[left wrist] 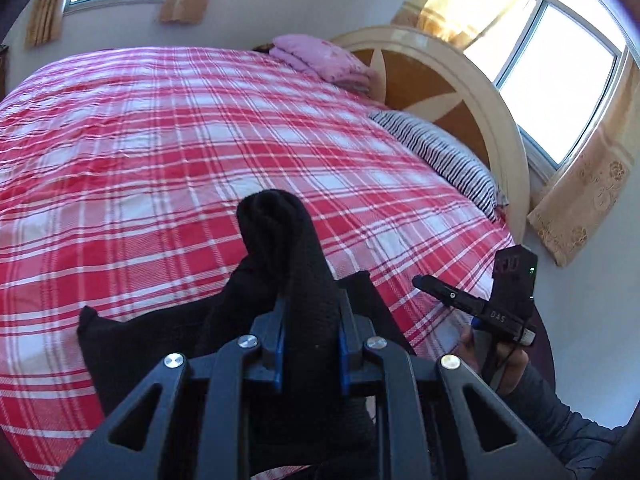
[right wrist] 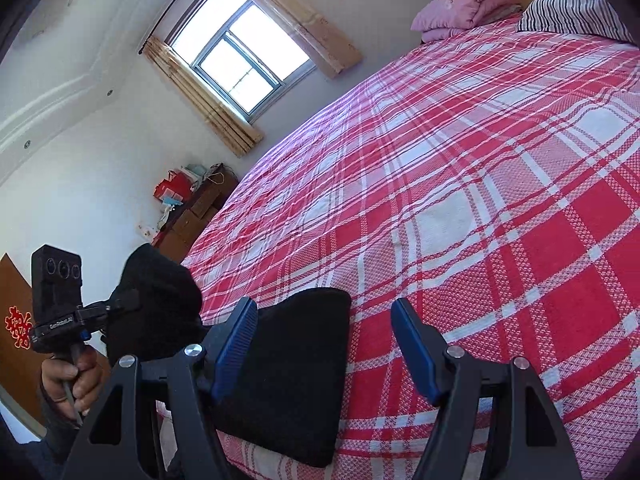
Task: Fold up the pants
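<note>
Left gripper (left wrist: 310, 312): clenched on black pants (left wrist: 288, 248), bunch lifted.
Right gripper (right wrist: 324, 344): jaws apart, empty.
Pants: rest lies between, on plaid bed (left wrist: 160, 140).

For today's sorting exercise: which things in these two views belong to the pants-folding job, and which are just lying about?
Belongs to the job:
black pants
left claw, shut on the pants
right claw, open
plaid bed cover

Just lying about:
pink folded blanket
striped pillow
cluttered cabinet
</note>
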A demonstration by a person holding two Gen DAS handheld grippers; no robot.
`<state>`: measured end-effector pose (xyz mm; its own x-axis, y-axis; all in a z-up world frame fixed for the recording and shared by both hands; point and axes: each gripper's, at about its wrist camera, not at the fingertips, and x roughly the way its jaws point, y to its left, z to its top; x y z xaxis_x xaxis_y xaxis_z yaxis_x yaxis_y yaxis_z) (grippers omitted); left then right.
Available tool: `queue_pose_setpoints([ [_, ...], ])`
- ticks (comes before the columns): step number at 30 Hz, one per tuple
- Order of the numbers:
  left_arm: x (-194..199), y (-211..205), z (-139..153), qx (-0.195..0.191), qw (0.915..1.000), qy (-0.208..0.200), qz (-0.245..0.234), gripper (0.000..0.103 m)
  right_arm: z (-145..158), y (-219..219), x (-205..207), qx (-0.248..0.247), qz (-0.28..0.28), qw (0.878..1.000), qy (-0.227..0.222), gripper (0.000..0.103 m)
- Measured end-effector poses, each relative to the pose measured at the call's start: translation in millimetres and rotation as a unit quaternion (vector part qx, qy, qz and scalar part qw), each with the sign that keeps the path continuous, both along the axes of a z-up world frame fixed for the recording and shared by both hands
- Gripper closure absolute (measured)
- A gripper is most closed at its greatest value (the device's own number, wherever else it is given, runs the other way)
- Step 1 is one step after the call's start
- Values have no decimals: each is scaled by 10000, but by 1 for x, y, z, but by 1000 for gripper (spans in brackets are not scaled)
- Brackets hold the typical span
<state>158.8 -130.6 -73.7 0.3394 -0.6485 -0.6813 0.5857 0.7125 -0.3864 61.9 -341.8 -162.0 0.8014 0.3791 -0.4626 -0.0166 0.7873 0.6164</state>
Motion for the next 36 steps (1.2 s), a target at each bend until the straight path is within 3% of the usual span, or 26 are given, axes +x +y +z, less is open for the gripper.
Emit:
queue_pose_setpoints([
  [9,3,-56,-28,577,9981,41,-203,83,-1,0,2,-27,-23,10000,4,32],
  [13,-7,-81,-52,921,9947,103,-437,75,-2,1,3,-101,-12,9999,-3,32],
  [16,-21,-87,-47,794,9946,-42,-670,73,-2,1,2,-134,-24,9999,-19,32],
  [19,-35,-74,-27,460,9955,-339,-751,58,1,1,1,-203,-111,9997,-47,32],
  [23,-39,-32,-9,233,9959,-851,-178,37,15,7,-5,-243,-72,9995,-208,32],
  [27,-30,9,-19,422,9926,-1044,456,34,25,34,-5,-515,394,9977,-197,32],
  [32,-13,45,-42,758,9861,-983,1108,34,16,78,8,-822,982,9916,202,32],
  [33,-12,48,-45,773,9851,-981,1185,34,13,84,11,-861,1057,9902,295,36],
  [34,-10,53,-48,775,9841,-957,1277,34,8,92,15,-861,1254,9875,421,52],
  [36,-8,55,-52,706,9854,-867,1282,34,1,100,18,-1056,1352,9834,592,68],
])
